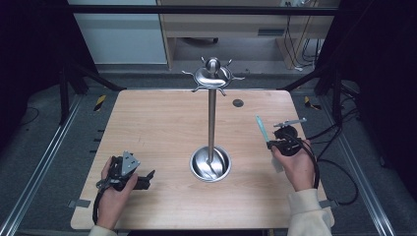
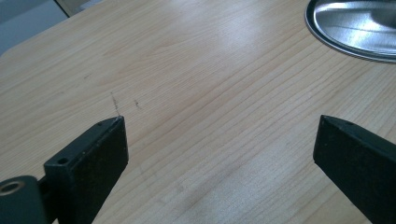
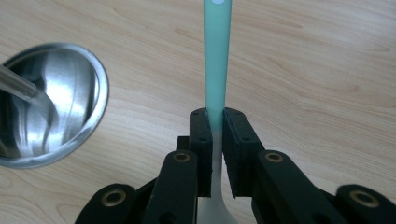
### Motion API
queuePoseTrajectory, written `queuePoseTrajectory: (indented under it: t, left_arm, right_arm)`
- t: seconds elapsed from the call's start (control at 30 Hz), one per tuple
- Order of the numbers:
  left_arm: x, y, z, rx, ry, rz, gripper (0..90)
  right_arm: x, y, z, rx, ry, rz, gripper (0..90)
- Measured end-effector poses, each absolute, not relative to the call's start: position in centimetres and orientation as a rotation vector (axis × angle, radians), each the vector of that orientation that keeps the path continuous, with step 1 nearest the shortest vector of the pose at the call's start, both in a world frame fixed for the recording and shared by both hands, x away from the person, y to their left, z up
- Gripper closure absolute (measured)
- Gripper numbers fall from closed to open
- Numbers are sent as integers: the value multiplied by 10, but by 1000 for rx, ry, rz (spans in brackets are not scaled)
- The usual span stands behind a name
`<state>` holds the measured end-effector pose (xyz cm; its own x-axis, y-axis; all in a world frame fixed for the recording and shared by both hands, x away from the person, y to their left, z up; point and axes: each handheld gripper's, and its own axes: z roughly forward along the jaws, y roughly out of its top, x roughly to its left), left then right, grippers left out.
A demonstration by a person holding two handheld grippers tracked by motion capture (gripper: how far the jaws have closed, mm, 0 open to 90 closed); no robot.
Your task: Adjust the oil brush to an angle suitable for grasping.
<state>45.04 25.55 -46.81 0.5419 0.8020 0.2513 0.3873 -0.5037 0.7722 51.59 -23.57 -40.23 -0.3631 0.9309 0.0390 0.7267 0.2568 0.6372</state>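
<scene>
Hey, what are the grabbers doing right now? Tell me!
Right gripper shut on teal utensil. Left gripper open, empty, low over table. Hook stand between them.

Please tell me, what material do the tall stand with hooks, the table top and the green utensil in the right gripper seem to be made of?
Stand: polished metal, probably stainless steel, since its dish base mirrors light.
Table top: light wood or wood-look laminate, with visible grain lines; I cannot tell which.
Green utensil: likely matte plastic or silicone, evenly coloured, fading to whitish between the jaws of the right gripper.

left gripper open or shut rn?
Open. In its own view the two black jaws of the left gripper stand wide apart over bare table, nothing between them.
</scene>
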Motion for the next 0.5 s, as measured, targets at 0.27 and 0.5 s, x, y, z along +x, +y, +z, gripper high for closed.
queuePoseTrajectory:
  t: [0.27, 0.5]
  left_arm:
    - [450, 256, -468, 2108, 954, 803, 28]
    - [451, 255, -468, 2110, 953, 801, 27]
  right_arm:
    - [505, -235, -392, 1449, 2125, 926, 827]
    - [496, -236, -379, 1413, 2079, 1000, 827]
